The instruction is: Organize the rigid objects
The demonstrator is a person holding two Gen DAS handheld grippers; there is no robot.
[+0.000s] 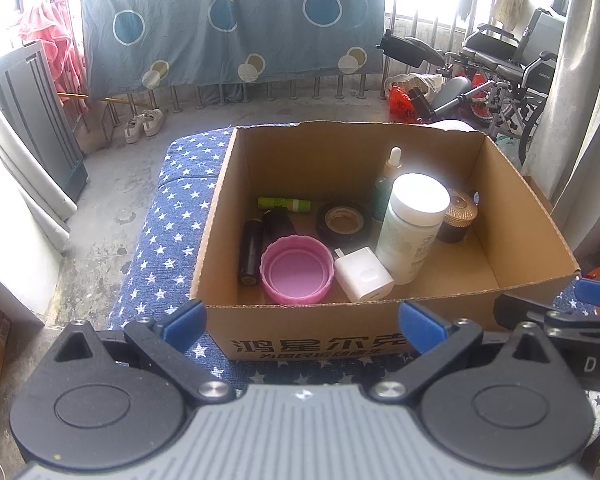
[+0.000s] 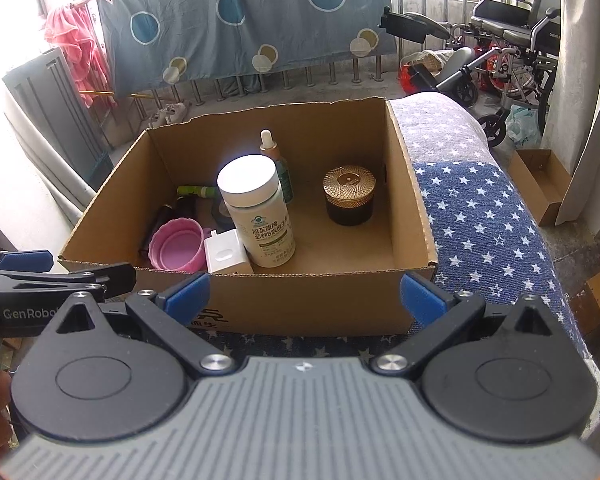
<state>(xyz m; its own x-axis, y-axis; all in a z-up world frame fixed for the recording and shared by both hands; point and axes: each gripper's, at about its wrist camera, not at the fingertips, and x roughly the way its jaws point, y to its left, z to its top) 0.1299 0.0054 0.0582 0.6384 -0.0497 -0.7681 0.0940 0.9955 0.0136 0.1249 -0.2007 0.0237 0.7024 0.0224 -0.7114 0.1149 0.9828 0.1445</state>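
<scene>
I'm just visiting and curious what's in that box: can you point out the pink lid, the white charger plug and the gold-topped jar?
pink lid [image 1: 297,276]: left wrist view, its inner floor.
white charger plug [image 1: 363,275]: left wrist view, its top face.
gold-topped jar [image 2: 349,181]: right wrist view, its gold top.

It was a home balcony used for drying and storage. A patterned bedsheet [image 1: 228,28] hung on the railing, with shoes [image 1: 144,124] below and a folded wheelchair [image 2: 512,40] stored nearby
</scene>
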